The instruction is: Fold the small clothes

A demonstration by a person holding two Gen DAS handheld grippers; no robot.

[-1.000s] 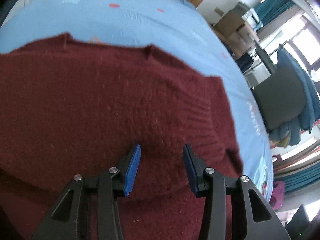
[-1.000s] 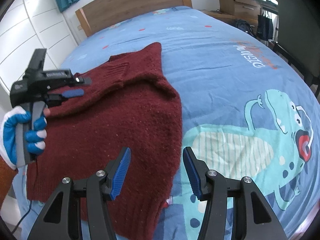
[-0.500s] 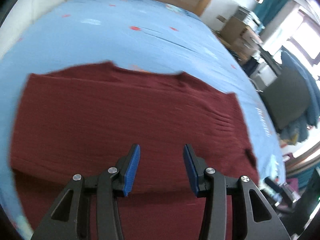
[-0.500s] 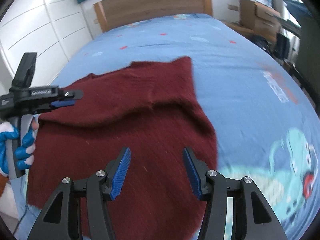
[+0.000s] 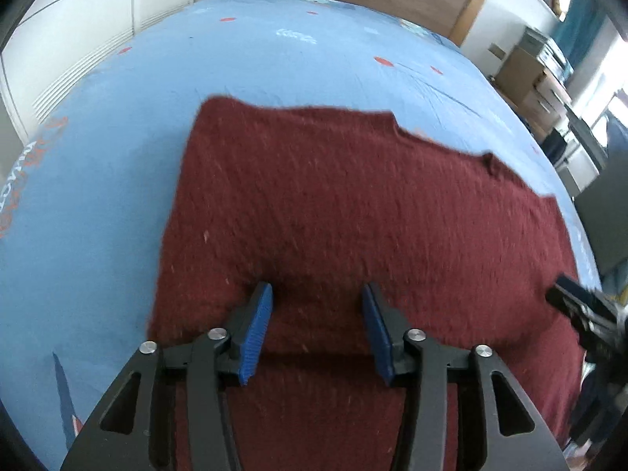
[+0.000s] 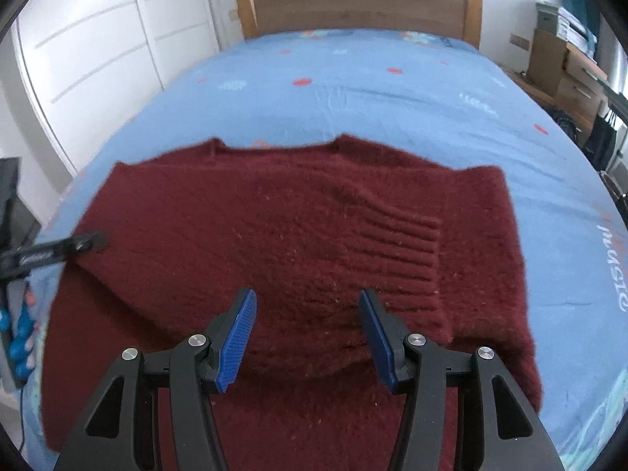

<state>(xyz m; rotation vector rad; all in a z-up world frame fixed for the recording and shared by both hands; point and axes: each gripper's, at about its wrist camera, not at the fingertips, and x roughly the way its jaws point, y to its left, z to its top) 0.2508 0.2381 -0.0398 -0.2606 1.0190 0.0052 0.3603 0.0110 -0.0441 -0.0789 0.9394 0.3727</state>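
Your left gripper (image 5: 316,329) jaws are opening and your right gripper (image 6: 306,337) jaws are spread; neither grips anything. The sweater (image 6: 298,235) lies on the bed (image 6: 353,90) at 12 o'clock, sleeve folded in; further folds remain.

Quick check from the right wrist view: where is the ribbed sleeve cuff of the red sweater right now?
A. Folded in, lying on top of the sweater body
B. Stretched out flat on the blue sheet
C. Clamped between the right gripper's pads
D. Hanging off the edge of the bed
A: the ribbed cuff lies across the sweater body, ahead of the open right gripper, whose pads hold nothing.
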